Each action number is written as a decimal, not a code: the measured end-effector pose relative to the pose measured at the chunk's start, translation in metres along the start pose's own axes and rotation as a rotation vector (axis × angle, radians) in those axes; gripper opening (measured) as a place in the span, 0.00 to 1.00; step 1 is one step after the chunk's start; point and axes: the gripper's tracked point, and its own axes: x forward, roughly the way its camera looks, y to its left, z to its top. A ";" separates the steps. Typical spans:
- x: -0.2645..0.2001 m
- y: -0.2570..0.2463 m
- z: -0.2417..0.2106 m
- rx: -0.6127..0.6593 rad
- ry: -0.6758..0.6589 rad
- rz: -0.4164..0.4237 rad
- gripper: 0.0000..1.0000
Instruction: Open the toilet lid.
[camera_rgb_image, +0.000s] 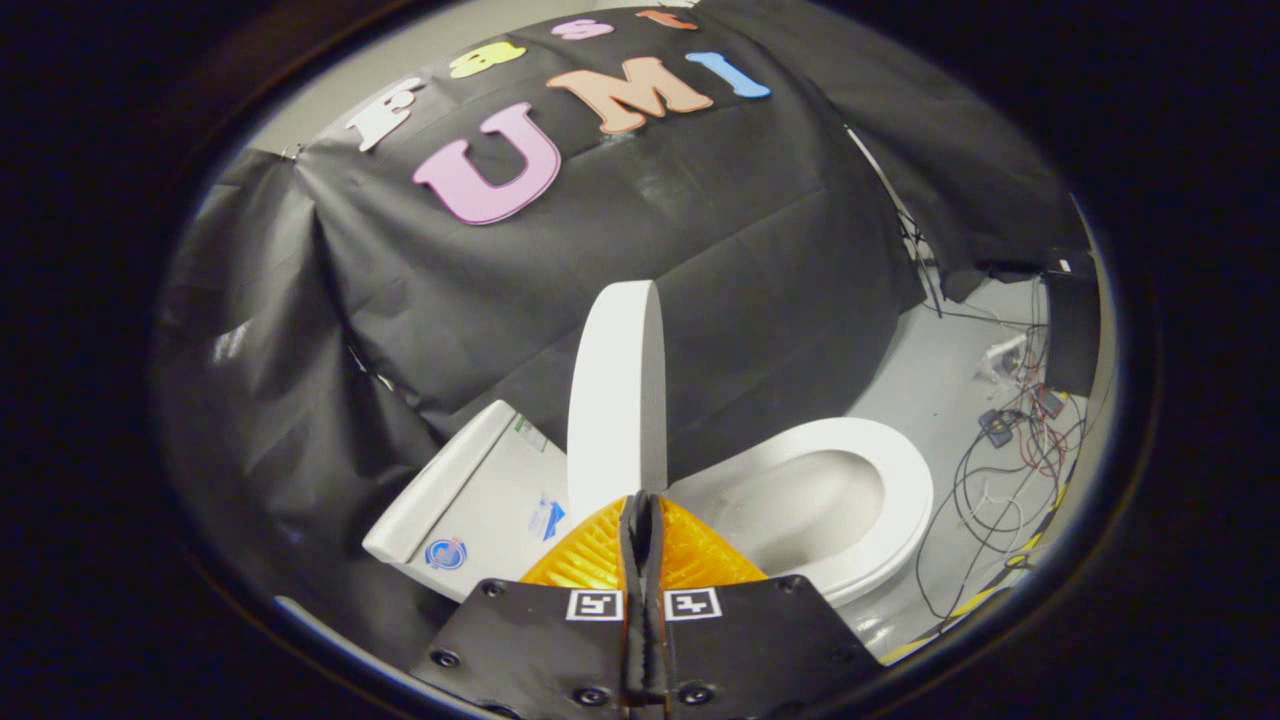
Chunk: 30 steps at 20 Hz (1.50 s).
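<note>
The white toilet lid (617, 400) stands raised, seen nearly edge-on, just beyond my fingertips. To its right lie the white seat ring (905, 490) and the uncovered bowl (800, 510). Left of the lid is the white tank (480, 490) with small stickers on it. My gripper (641, 503) is shut, its two fingers pressed together with nothing between them. The tips sit at the lid's lower edge; I cannot tell whether they touch it.
Black cloth (640, 250) hangs close behind the toilet and along the left side. On the pale floor to the right of the seat lie tangled cables (1010, 450) and small electronic boxes. A yellow-and-black strip (1000, 580) runs along the floor beyond the bowl.
</note>
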 end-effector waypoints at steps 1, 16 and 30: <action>0.001 0.005 -0.001 -0.014 -0.001 0.004 0.01; 0.015 0.098 -0.013 -0.207 -0.007 0.089 0.01; 0.039 0.188 -0.061 -0.395 -0.013 0.221 0.04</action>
